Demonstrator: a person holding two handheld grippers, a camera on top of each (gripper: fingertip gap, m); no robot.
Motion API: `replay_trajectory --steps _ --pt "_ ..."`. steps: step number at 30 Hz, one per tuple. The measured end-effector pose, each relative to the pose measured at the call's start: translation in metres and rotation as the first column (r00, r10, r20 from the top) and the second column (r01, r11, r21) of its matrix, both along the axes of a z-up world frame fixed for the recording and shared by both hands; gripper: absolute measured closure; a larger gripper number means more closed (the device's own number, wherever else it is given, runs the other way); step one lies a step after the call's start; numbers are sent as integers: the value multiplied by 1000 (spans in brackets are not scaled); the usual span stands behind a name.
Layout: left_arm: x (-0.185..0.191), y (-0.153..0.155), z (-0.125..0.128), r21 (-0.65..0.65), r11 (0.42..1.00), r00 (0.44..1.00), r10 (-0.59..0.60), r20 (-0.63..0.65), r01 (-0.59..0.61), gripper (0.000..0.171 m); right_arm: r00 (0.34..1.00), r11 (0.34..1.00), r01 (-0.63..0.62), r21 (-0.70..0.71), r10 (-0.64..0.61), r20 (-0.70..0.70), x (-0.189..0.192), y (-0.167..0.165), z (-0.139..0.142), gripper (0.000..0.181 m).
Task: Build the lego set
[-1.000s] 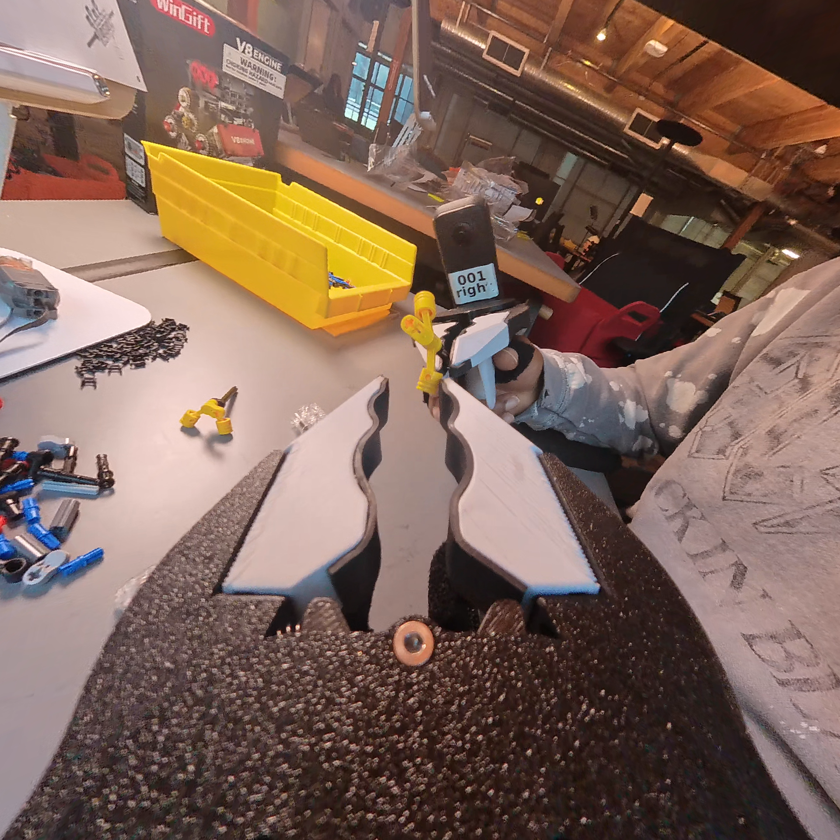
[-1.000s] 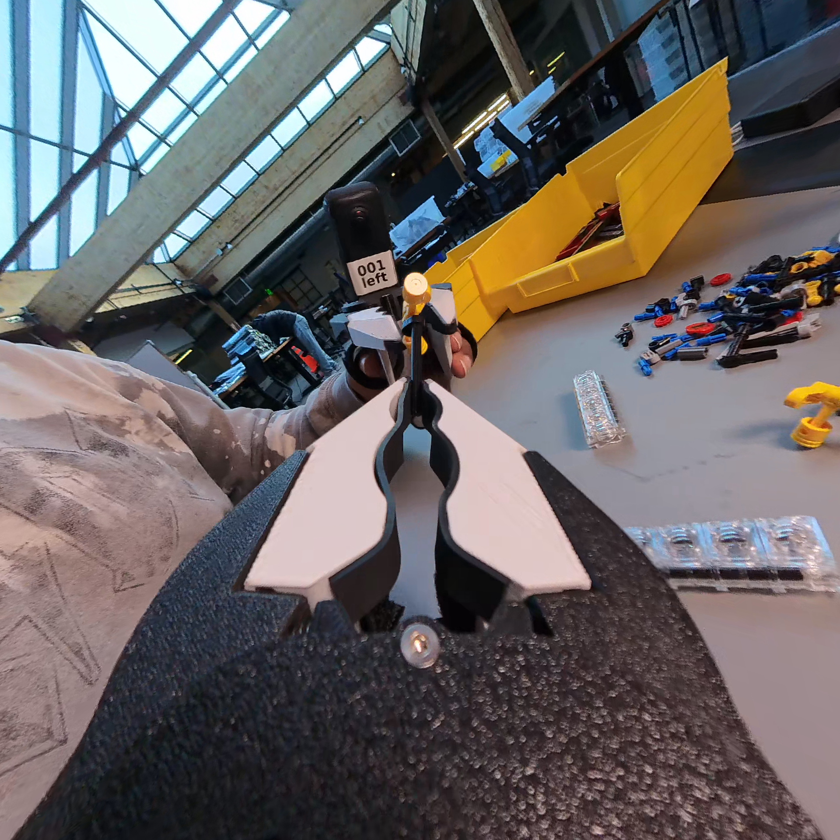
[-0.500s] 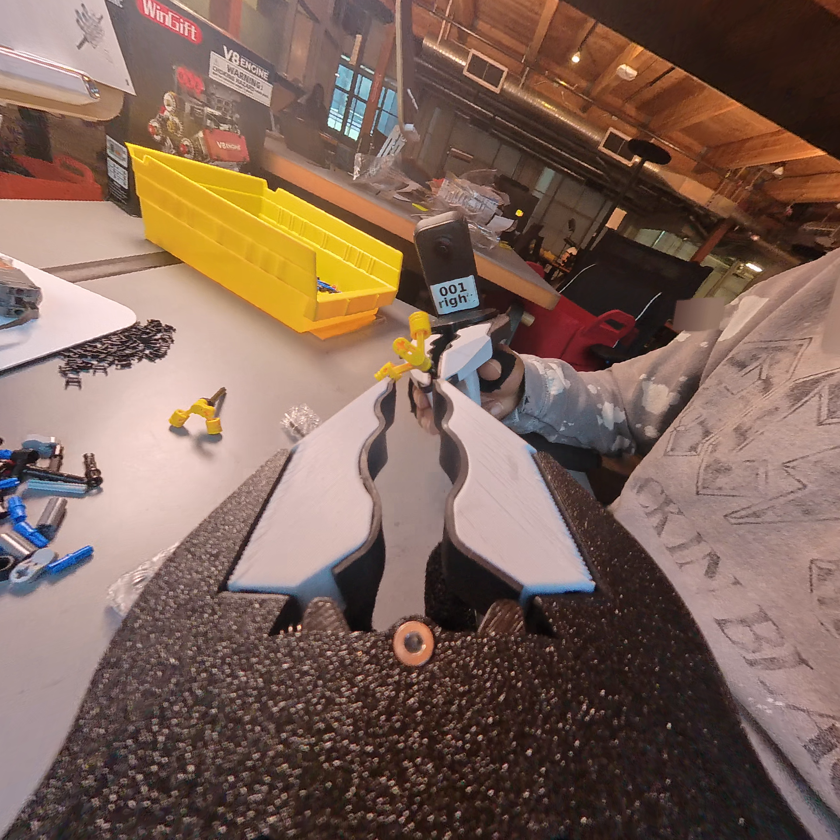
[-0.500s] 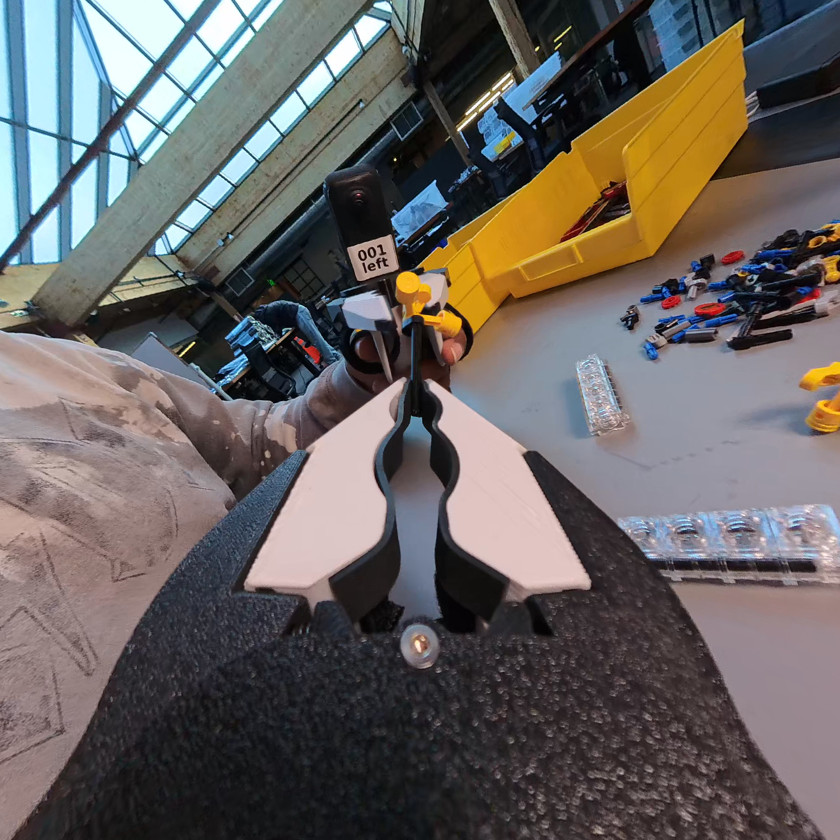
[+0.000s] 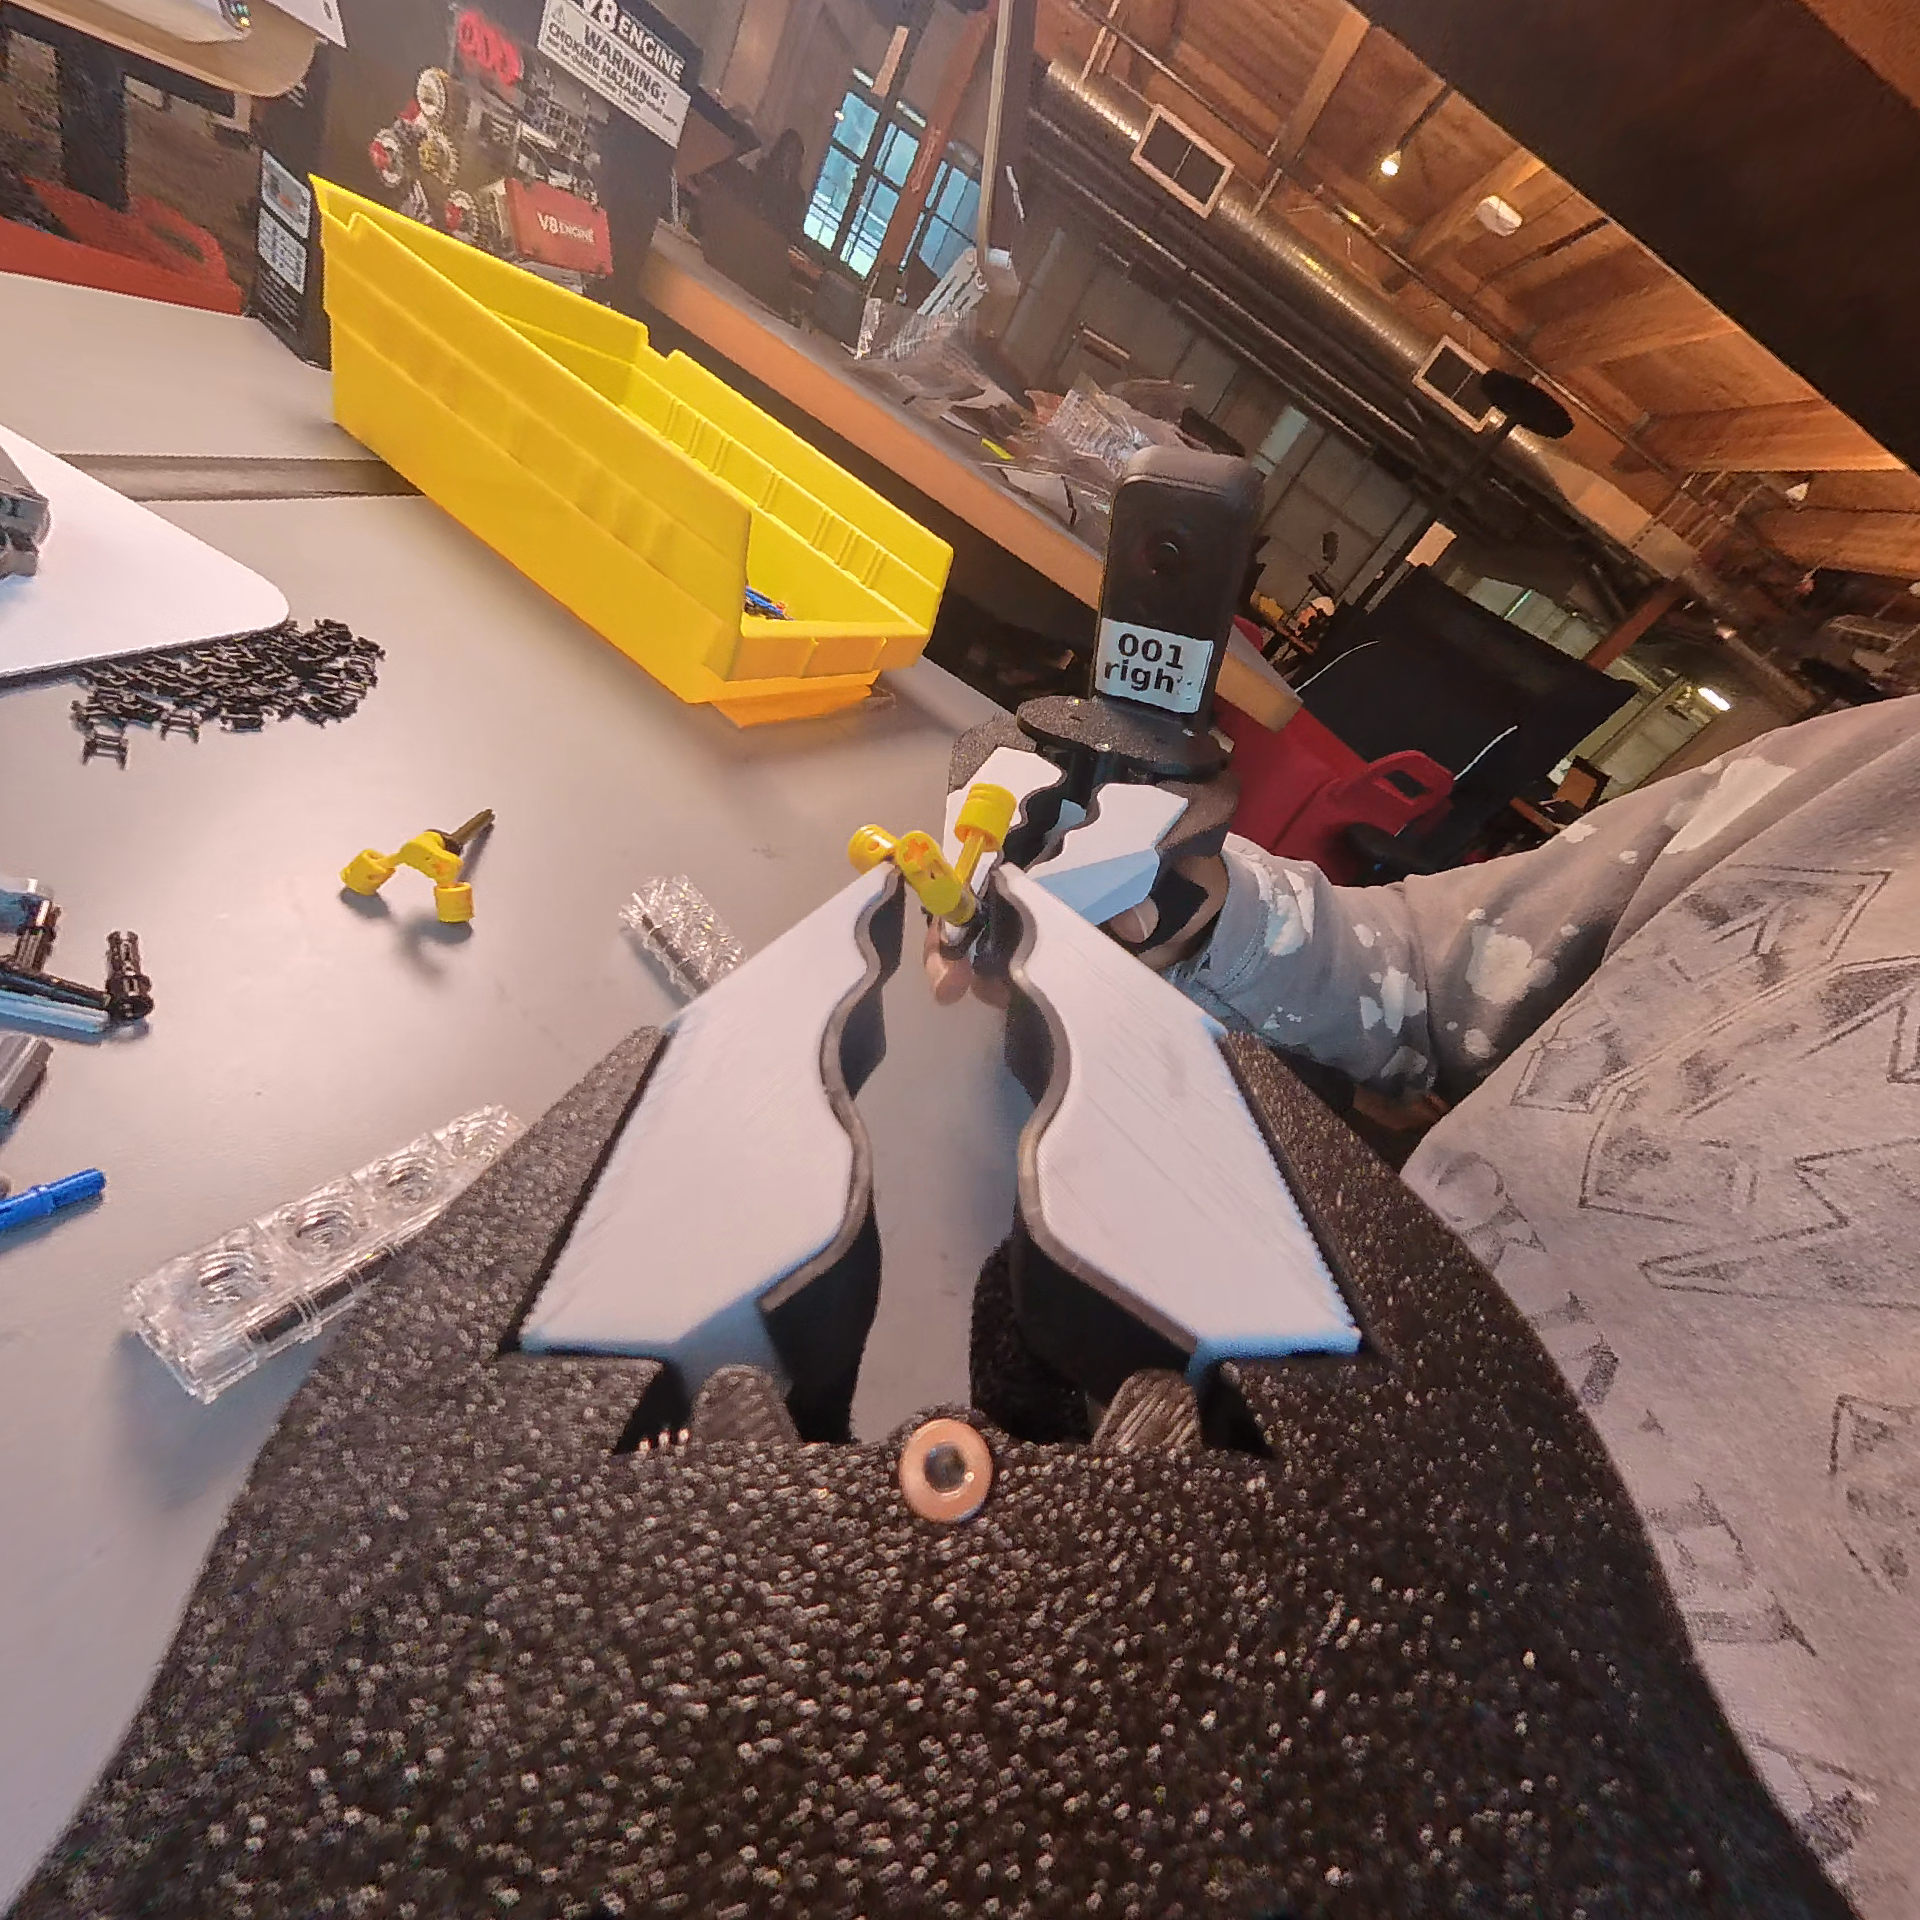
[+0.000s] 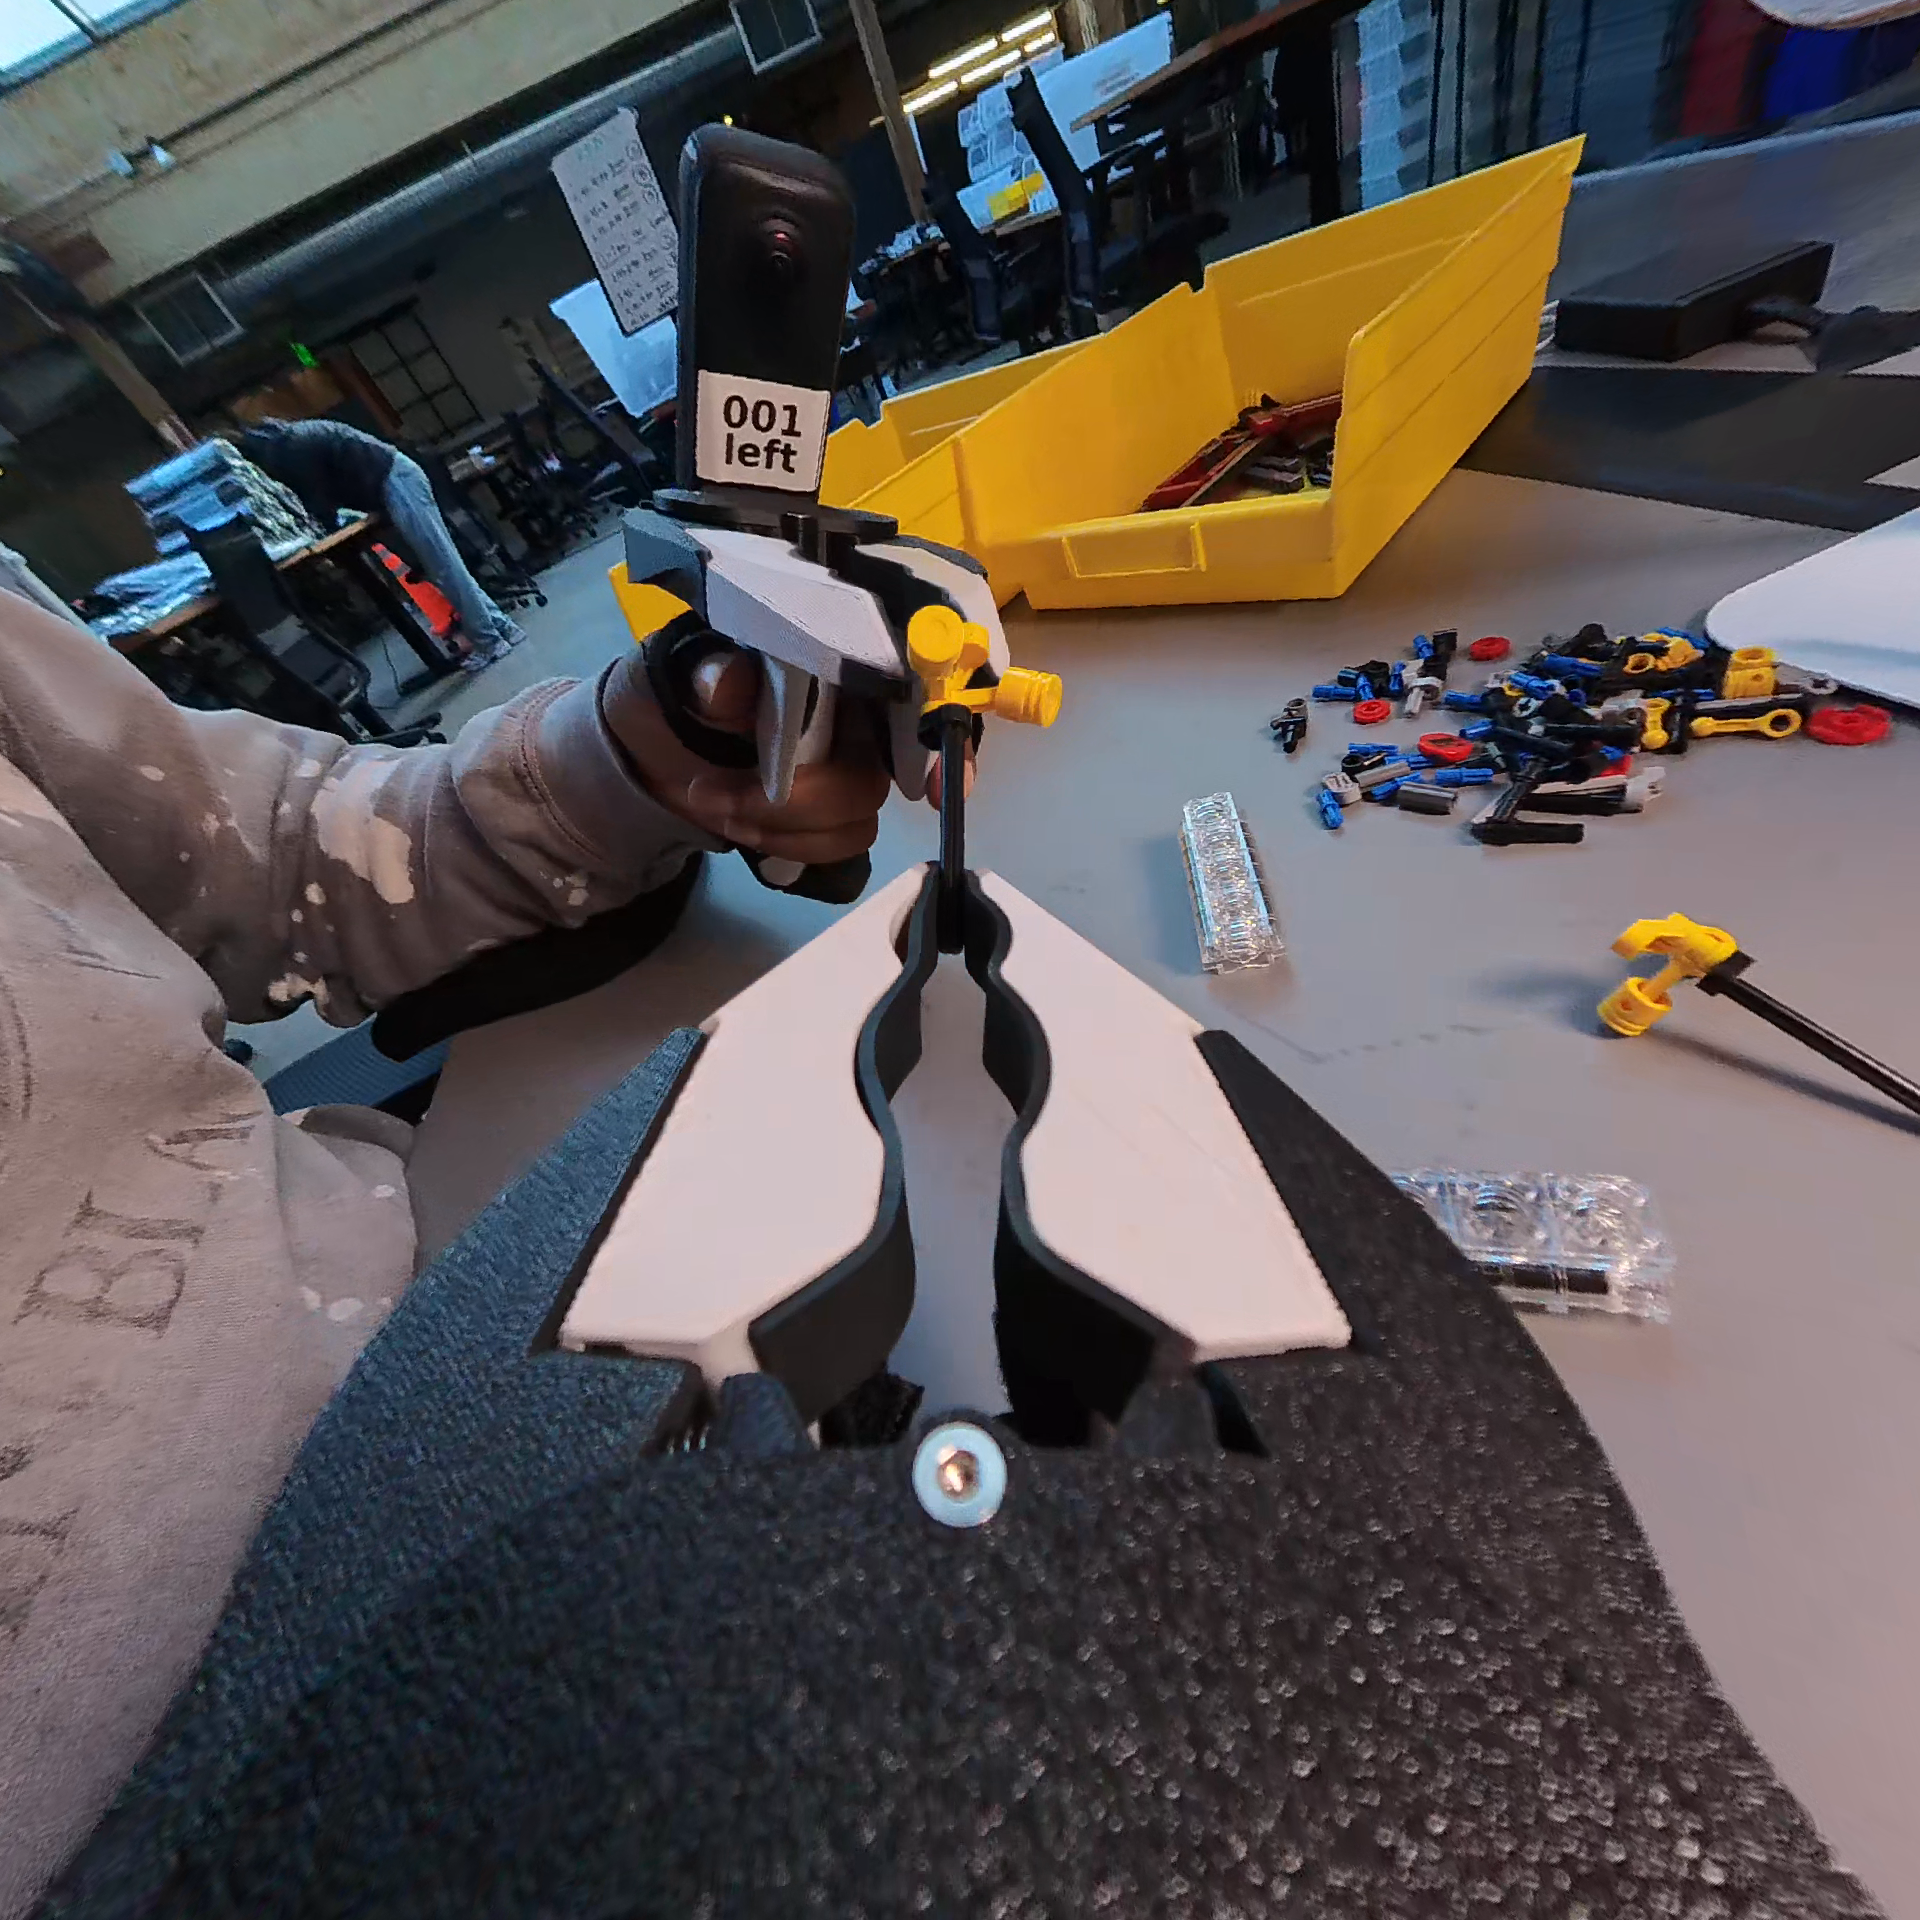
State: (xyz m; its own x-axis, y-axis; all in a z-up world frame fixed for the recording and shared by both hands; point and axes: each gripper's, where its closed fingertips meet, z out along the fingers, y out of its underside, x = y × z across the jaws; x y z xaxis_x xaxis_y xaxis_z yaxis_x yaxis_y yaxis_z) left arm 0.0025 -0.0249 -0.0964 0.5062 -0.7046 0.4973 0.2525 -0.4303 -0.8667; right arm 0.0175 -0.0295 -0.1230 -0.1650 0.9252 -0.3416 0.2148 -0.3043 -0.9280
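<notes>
Yellow connector assembly on a thin black axle sits up off the table, between the two tools. The right tool has its tips pinched together on the lower end of that axle, which stands upright from them. The left tool meets the yellow pieces at its tips; its fingers are drawn close with a narrow gap, and from its own view the yellow parts lie right at that gap, though whether they are truly clamped I cannot tell.

Just beyond, on the grey table, lie two clear plastic strips: one close beside the right tool, one a little farther. A second yellow assembly with a black axle rests on the surface to the side. Farther out is a scatter of small blue, black, red and yellow parts, and in the left wrist view a heap of small black links beside a white board. Behind these stands a yellow bin holding a few pieces, with a dark printed box at its back.
</notes>
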Motion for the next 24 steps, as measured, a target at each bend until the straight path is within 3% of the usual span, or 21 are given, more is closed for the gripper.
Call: replay_trajectory --steps 10,14,19,24 --pt "-3 1 -9 -35 999 999 4 -33 -5 160 999 998 22 62 -24 25 2 5 -3 178" --pt "0 -3 0 78 997 997 -1 -73 7 163 999 981 49 187 -49 -5 2 7 1 175" --pt "5 -8 11 173 985 993 12 -119 9 164 992 900 119 419 -88 -93 3 8 11 171" --pt "11 -14 16 218 976 991 1 -137 30 164 977 770 188 610 -84 -196 5 1 25 172"
